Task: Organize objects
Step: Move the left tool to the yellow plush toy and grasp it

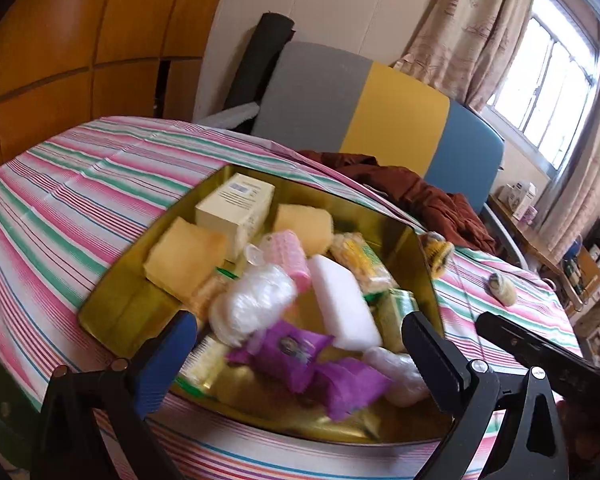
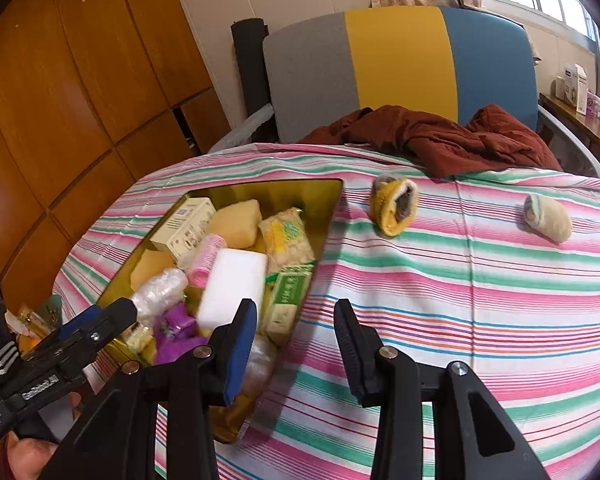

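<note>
Striped cloth (image 2: pixel 440 288) in pink, green and white covers the table, with wood panelling behind, a grey, yellow and blue chair (image 2: pixel 400 64) at the far edge and a rust-brown garment (image 2: pixel 452 140) heaped against it. On the left part of the cloth sits a gold tin (image 1: pixel 116 312), already crowded: a cream box (image 1: pixel 236 204), two yellow sponges, a pink roller (image 1: pixel 286 252), a white block (image 1: pixel 342 300), a clear wrapped bundle (image 1: pixel 252 300), green and yellow packets and purple sachets (image 1: pixel 284 348) near the front. The left gripper (image 1: pixel 296 344) hangs over the tin's near end with its jaws spread wide and nothing between them, so whatever it carried looks to be delivered. The right gripper (image 2: pixel 296 340) is over the tin's right edge and the bare cloth, jaws parted a moderate way and empty. Two rolled socks lie loose on the cloth, well apart from the tin: a yellow sock (image 2: pixel 394 208) nearer it and a pale sock (image 2: pixel 548 218) further right. The step in hand seems to be the turn from a drop-off to the next pick. The right gripper is the better placed; it would need to reach forward to the yellow sock, straddle the roll across its short side, close, and carry it to a gap in the tin.
</note>
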`<state>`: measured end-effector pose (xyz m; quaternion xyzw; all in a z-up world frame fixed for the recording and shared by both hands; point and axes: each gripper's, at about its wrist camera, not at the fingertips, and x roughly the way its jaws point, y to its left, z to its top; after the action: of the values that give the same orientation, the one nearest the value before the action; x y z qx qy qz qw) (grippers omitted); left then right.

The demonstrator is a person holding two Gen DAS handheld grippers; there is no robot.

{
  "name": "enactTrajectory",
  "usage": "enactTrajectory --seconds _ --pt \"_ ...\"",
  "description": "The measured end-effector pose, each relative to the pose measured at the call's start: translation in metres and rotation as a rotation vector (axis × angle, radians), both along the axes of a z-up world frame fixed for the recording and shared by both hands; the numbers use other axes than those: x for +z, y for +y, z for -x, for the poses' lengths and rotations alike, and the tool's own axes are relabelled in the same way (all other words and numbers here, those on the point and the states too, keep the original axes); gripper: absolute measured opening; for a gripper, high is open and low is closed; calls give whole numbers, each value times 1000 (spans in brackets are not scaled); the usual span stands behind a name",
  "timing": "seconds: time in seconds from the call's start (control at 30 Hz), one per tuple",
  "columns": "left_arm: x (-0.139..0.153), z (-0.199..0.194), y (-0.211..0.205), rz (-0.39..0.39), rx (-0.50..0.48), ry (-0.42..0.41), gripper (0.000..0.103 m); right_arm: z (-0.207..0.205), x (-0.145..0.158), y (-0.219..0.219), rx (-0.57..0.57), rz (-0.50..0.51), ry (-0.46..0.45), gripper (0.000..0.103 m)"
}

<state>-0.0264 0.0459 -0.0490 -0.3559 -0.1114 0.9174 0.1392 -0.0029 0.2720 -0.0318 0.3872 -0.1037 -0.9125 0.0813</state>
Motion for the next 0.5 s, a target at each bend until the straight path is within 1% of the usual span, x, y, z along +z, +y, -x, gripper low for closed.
enactTrajectory --seconds 0.17,0.3,0.5 --pt "0 -6 16 -11 -41 -3 103 -7 -6 22 -58 -12 -7 40" --pt "2 -11 28 -32 -73 -7 103 -15 -14 49 -130 -5 -28 40" --pt "13 -13 60 -47 -144 -7 103 -26 -30 89 -226 5 -60 44"
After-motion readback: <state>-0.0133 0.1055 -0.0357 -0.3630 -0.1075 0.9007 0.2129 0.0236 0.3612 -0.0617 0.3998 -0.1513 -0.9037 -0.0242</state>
